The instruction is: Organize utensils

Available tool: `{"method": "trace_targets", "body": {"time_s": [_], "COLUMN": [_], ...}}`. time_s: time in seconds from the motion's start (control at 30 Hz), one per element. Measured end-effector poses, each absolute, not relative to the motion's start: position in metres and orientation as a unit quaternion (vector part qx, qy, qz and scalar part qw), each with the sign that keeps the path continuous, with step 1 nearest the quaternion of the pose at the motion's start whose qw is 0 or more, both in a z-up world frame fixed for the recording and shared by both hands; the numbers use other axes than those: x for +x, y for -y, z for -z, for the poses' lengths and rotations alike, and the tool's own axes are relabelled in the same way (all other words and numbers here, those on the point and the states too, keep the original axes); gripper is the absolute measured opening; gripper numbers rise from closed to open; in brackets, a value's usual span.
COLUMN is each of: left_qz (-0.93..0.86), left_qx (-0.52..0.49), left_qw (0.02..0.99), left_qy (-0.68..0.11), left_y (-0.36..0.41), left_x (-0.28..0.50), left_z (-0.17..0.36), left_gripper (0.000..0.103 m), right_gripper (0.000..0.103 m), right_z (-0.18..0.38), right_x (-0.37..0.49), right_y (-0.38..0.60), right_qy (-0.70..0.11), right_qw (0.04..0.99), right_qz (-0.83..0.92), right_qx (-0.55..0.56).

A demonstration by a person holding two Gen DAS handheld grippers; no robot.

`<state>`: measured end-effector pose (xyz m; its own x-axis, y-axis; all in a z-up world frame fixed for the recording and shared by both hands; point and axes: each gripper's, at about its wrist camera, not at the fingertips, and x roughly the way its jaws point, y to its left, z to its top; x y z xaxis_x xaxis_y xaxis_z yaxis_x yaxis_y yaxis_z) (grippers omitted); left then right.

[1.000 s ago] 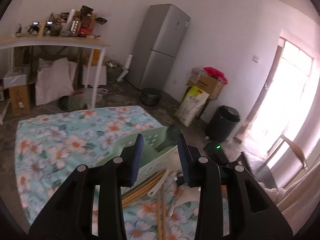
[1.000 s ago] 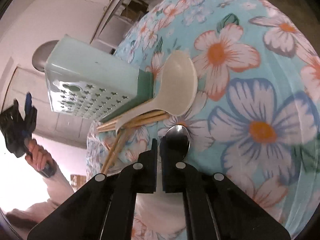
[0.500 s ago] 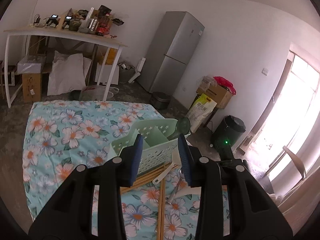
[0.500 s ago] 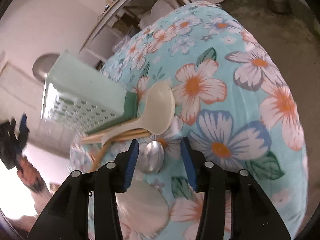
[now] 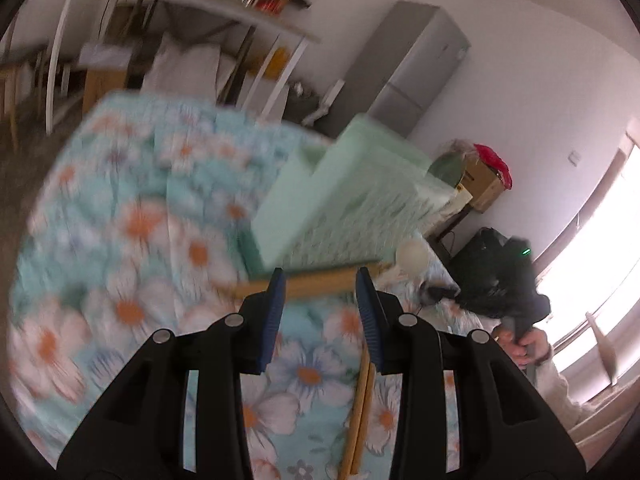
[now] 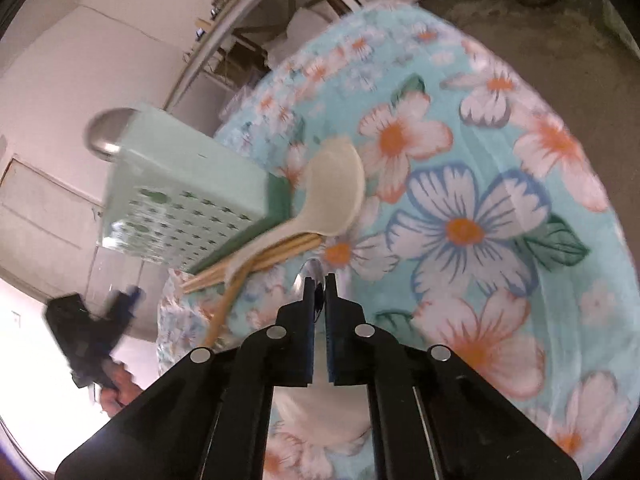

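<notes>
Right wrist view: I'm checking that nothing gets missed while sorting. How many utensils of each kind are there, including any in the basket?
white plastic utensils: 2
metal spoon: 1
metal ladle, standing in the green basket: 1
chopstick bunches: 2, single sticks too blurred to count
Total: 6, taking each bunch as one

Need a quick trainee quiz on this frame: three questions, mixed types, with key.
1. True or false: the left tongs are clamped shut.
2. What lies across the wooden chopsticks beside the green basket? A) white ladle B) fork C) knife
3. Fill in: the right tongs are shut on a metal ____.
Key: 1 false; 2 A; 3 spoon.
</notes>
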<state>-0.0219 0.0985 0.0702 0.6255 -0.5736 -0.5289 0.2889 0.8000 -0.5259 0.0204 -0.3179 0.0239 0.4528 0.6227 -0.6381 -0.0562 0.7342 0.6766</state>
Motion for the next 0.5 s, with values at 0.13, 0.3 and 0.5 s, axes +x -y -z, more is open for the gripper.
{"method": "trace_targets", "body": {"time_s": [0.13, 0.3, 0.5], "left_qz": [0.247, 0.247, 0.246], "left_qx": [-0.212, -0.222, -0.227], "left_qw": [0.874, 0.875, 0.875], "left_qy": [-0.360, -0.352, -0.351], "left_y": [-0.100, -0.105, -0.108], "left_x": [-0.025, -0.027, -0.025], "left_z": [-0.061, -0.059, -0.055], "left_gripper": [0.034, 0.034, 0.034], "right_gripper": [0.003, 0.003, 0.003], "right_z": [-0.070, -0.150, -0.246], "right_x": [0.001, -0.022, -0.026], "right_y": [0.325, 0.335, 0.324], "right_qy": [-0.431, -0.352, -0.247], "right_qw": [0.832, 0.878, 0.928], "right_qz": [-0.205, -0.199, -0.205], "right_qx": [0.284, 0.255, 0.189]}}
